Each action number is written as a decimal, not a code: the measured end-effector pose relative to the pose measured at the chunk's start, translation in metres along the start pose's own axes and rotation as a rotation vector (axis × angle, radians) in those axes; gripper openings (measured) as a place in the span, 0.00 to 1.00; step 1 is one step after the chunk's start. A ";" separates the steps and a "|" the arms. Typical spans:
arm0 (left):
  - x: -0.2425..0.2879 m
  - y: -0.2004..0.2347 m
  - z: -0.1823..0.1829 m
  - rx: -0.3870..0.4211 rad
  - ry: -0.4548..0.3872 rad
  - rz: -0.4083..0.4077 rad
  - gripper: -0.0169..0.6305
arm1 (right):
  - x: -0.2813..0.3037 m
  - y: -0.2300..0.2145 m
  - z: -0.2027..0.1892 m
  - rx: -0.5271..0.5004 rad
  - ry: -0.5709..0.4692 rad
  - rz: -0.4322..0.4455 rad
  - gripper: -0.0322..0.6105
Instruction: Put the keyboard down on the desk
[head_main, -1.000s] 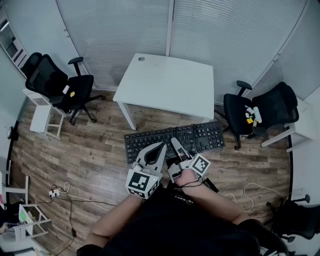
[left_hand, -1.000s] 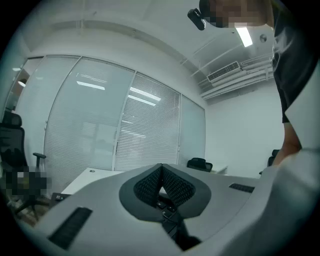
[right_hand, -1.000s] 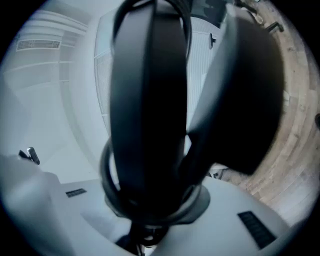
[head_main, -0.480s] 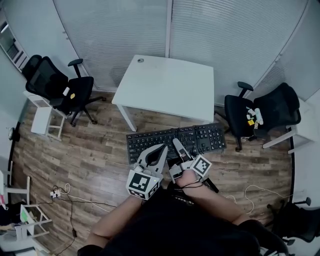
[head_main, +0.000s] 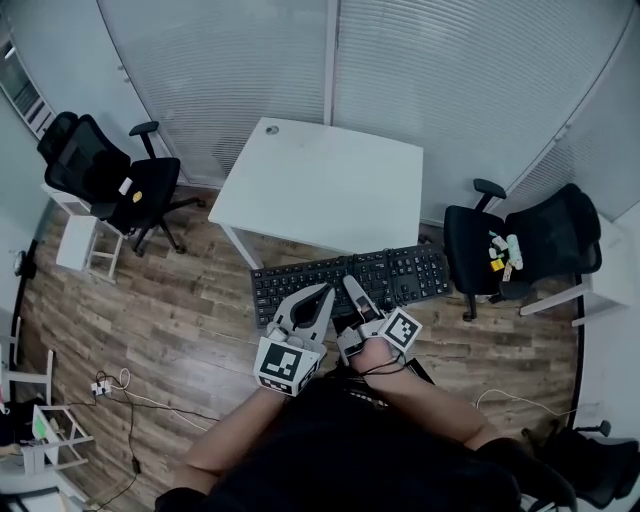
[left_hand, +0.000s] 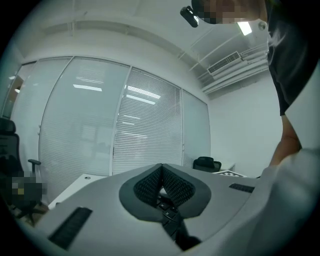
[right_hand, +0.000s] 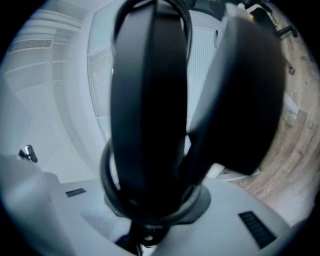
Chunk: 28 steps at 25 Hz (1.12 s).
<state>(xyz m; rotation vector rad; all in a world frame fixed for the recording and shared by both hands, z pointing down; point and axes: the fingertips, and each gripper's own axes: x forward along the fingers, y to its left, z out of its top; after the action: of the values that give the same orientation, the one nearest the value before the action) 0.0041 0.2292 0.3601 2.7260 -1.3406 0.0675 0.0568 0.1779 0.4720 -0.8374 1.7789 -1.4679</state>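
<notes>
A black keyboard (head_main: 350, 280) hangs level in the air over the wooden floor, just short of the white desk (head_main: 320, 185). My right gripper (head_main: 352, 290) is shut on the middle of its near edge. In the right gripper view the dark keyboard (right_hand: 150, 100) fills the space between the jaws. My left gripper (head_main: 322, 294) sits beside the right one, its tips at the keyboard's near edge. In the left gripper view its pads (left_hand: 150, 182) meet at the tip with nothing pinched there, and keys show through the gap behind them.
A black office chair (head_main: 110, 170) and a small white side table (head_main: 80, 245) stand at the left. Another black chair (head_main: 520, 235) with small items on it stands at the right. Cables and a power strip (head_main: 105, 385) lie on the floor. Blinds run behind the desk.
The desk has drawn slightly nearer and lower in the head view. Both grippers and the keyboard keep the same pose.
</notes>
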 end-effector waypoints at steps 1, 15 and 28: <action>0.011 0.002 0.002 -0.011 -0.007 0.009 0.05 | 0.004 0.000 0.011 -0.006 0.006 0.002 0.22; 0.101 -0.001 -0.002 -0.087 -0.006 0.016 0.05 | 0.020 -0.029 0.098 0.006 0.025 -0.013 0.22; 0.145 0.016 -0.004 -0.080 0.017 -0.086 0.05 | 0.044 -0.045 0.129 -0.004 -0.046 -0.048 0.22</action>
<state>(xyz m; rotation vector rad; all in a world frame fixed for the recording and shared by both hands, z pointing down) 0.0802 0.1054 0.3779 2.7061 -1.1929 0.0287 0.1405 0.0636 0.4938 -0.9152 1.7392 -1.4641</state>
